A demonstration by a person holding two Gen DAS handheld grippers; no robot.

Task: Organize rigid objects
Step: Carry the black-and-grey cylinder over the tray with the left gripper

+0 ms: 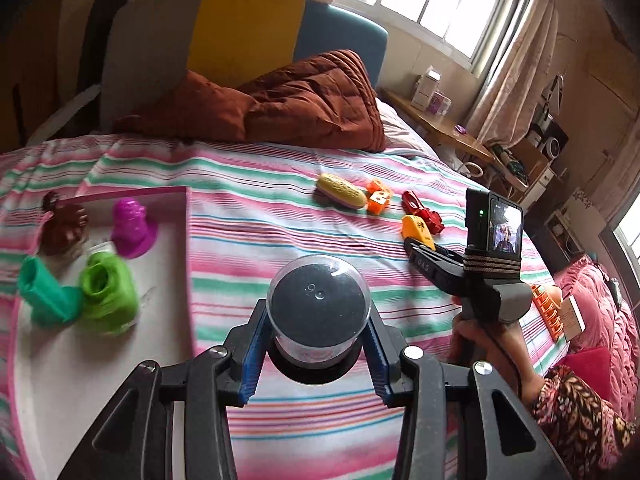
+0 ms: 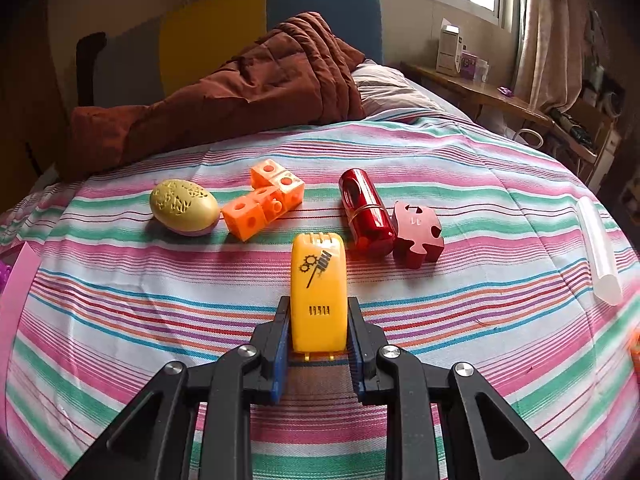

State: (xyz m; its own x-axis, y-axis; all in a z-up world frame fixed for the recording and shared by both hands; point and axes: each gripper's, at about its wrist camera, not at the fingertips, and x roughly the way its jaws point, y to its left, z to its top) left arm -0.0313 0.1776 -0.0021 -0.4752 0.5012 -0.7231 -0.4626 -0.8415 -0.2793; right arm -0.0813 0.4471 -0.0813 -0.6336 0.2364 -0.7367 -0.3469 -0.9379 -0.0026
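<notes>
Item: clear-topped jar (image 1: 319,312), dark inside, held in the left claw (image 1: 316,344), whose blue pads (image 1: 256,344) press its sides just below the dome; it hangs over the striped bed (image 1: 280,208), just right of the pink-rimmed tray (image 1: 176,200). Judged light, stiff and smooth-walled, so liable to slip or twist; the low grip across the round body looks sound, but plastic may crack if squeezed harder. Item: yellow block (image 2: 319,292), printed with gears, clamped at its near end by the right claw (image 2: 319,344), jaws drawn in tight on its flat sides; its far end points at the other toys and whether it rests on the bed cannot be told. Judged light, hard, flat-sided, easy to hold; a grip nearer mid-length would steady it. Tray contents: purple figure (image 1: 132,224), green cup (image 1: 108,292), teal tube (image 1: 44,296), brown figure (image 1: 64,228). Loose on the bed beyond the yellow block: egg (image 2: 184,208), orange cubes (image 2: 264,196), red cylinder (image 2: 366,212) touching a red puzzle piece (image 2: 418,232); clear tube (image 2: 598,248) well apart at the right.
</notes>
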